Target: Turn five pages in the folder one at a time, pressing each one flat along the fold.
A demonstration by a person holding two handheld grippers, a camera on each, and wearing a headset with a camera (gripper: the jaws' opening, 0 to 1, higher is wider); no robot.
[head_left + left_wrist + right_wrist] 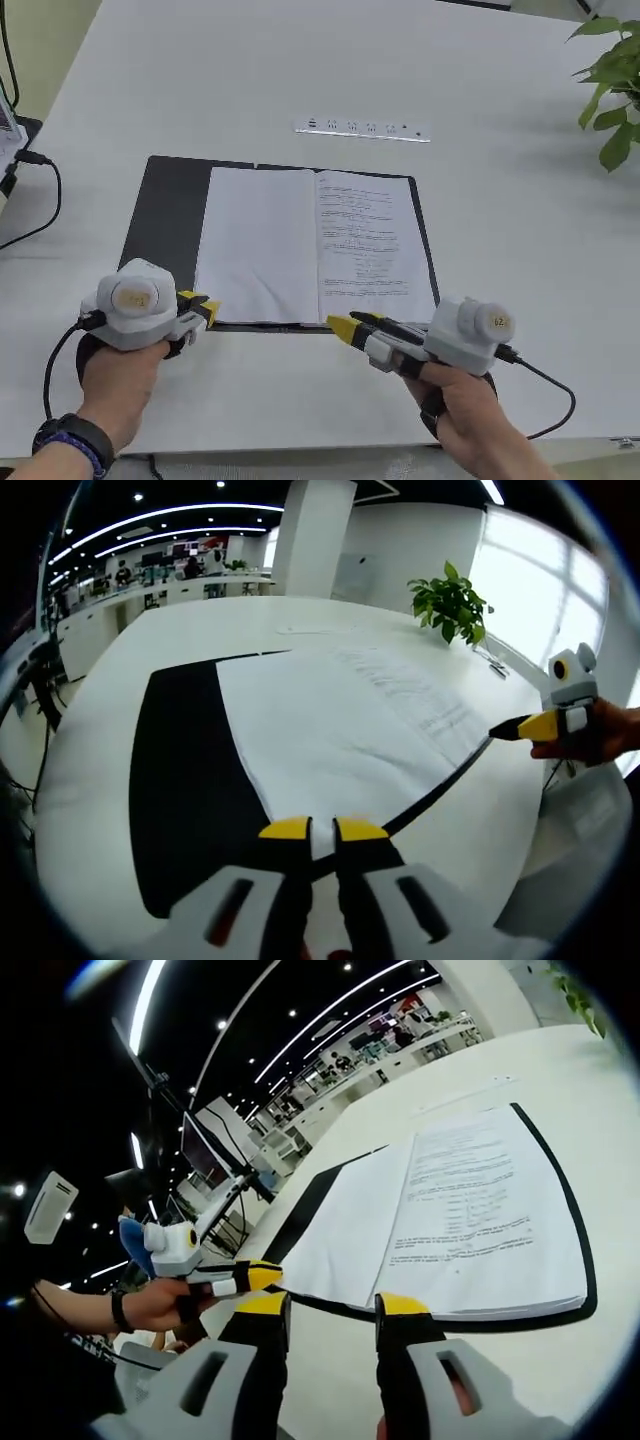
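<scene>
A black folder [165,215] lies open on the white table. Its left page [258,245] is blank and its right page [370,240] is printed; both lie flat. My left gripper [207,306] sits at the folder's front edge by the blank page's lower left corner. In the left gripper view its yellow-tipped jaws [322,830] stand almost together over the folder's edge [180,780], with nothing seen between them. My right gripper [348,323] hovers just in front of the fold's near end. Its jaws [332,1305] stand apart and empty before the printed page [490,1220].
A white power strip [362,129] lies beyond the folder. A green plant [612,90] stands at the far right. Black cables [40,200] trail along the left table edge. Bare table surrounds the folder on all sides.
</scene>
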